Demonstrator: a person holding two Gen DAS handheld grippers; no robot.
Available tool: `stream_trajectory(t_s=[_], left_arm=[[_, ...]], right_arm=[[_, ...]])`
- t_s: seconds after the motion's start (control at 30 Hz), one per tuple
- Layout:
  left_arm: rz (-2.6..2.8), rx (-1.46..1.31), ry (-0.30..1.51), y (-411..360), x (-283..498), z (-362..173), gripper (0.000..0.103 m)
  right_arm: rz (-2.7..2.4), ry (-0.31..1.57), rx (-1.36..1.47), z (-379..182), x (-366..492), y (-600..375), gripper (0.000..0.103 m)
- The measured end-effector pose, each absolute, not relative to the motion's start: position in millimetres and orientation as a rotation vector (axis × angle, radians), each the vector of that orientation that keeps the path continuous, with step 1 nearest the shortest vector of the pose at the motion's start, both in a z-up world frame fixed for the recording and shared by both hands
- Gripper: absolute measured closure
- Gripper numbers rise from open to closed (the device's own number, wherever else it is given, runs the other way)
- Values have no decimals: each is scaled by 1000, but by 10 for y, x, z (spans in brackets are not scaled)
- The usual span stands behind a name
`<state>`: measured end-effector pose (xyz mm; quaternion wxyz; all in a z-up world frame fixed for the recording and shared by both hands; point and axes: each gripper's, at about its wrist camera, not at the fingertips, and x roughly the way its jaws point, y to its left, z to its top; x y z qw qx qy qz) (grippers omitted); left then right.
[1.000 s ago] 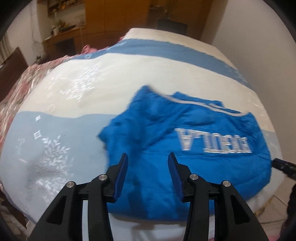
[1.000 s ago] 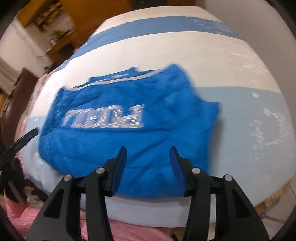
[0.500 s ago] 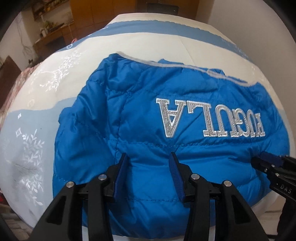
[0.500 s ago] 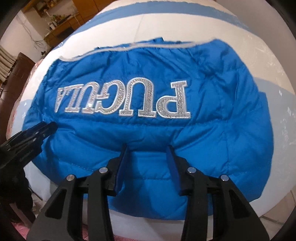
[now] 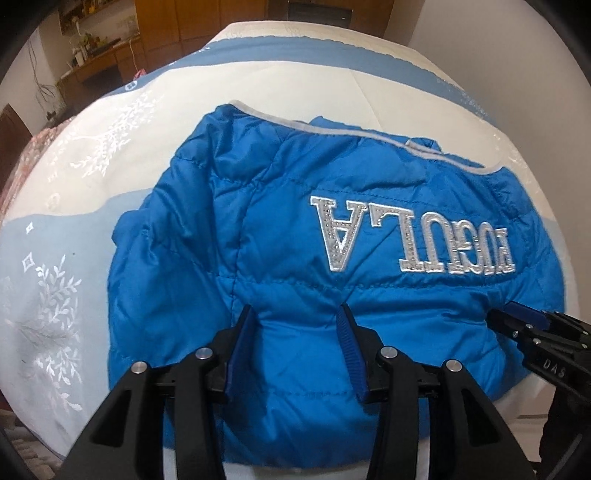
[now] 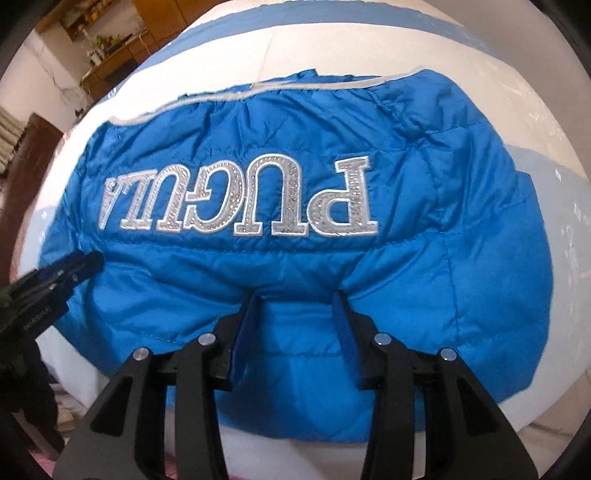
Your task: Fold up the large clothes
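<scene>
A bright blue quilted jacket (image 5: 295, 229) with silver sewn-on letters lies folded flat on the bed, its grey-trimmed edge on the far side. It also fills the right wrist view (image 6: 295, 155). My left gripper (image 5: 297, 314) is open, its fingers pressed down onto the jacket's near left part, with fabric bulging between them. My right gripper (image 6: 299, 299) is open the same way on the near right part. Each gripper shows at the edge of the other's view, the right one (image 5: 517, 321) and the left one (image 6: 85, 262).
The bed (image 5: 74, 206) has a white and pale blue cover with silver leaf prints. A white wall (image 5: 480, 37) runs along its right side. Wooden cabinets (image 5: 221, 18) and a shelf stand beyond the far end. Pink patterned bedding (image 5: 22, 155) lies at the left.
Both grippers have come forward and down onto the near edge of the jacket, which now fills both views. The fabric dents under the fingers.
</scene>
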<state>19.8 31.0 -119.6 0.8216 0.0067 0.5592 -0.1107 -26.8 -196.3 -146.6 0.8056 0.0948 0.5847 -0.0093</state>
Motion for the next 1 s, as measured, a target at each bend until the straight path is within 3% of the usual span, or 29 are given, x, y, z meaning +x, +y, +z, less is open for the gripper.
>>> stream_trajectory(t_s=[0.33,0.83,1.0], left_arm=[[-208,32,1128,694,106,-774,49],[-174,51,1160,886,238,-866,49],[-171,44,1173,943,281,-891,48]], right_arm=[[-176,1174,192,-1006,-426,-2572,61],[-224,1260,299,-1649,-431,-3040,60],[-222,1280,330,-1626,-433,-3109,61]])
